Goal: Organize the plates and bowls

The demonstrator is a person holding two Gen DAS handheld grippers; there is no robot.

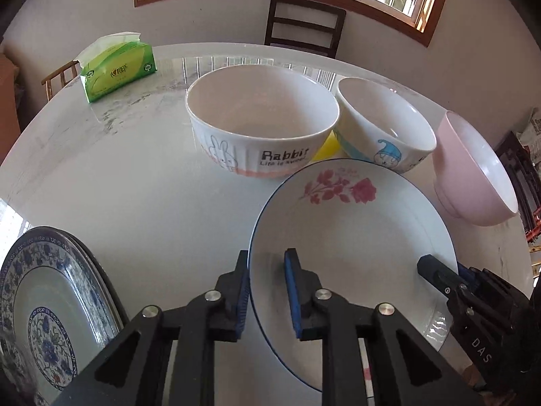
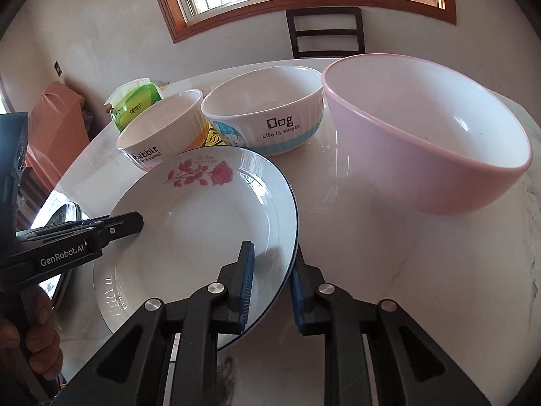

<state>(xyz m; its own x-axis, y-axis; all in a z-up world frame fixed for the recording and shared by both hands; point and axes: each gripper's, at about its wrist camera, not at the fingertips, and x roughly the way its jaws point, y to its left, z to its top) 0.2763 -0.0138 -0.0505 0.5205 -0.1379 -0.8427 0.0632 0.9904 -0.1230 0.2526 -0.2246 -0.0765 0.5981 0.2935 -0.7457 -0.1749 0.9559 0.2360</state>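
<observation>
A white plate with a red rose print and a thin blue rim (image 1: 355, 237) (image 2: 203, 223) lies on the white table (image 1: 135, 186), near me. My left gripper (image 1: 267, 297) is shut on its left rim, one pad under the edge and one inside. On the opposite rim my right gripper (image 2: 270, 291) is shut the same way. Each gripper shows in the other's view, the right gripper (image 1: 436, 274) and the left gripper (image 2: 132, 221). Behind the plate stand a "Rabbit" bowl (image 1: 260, 128) (image 2: 159, 135), a "Dog" bowl (image 1: 385, 128) (image 2: 263, 118) and a pink bowl (image 1: 473, 176) (image 2: 422, 142).
Blue-patterned plates (image 1: 50, 297) are stacked at the near left edge. A green tissue pack (image 1: 118, 67) (image 2: 135, 105) sits at the far left, and something yellow (image 1: 326, 147) lies between the two printed bowls. A dark chair (image 1: 304, 23) stands behind the table under the window.
</observation>
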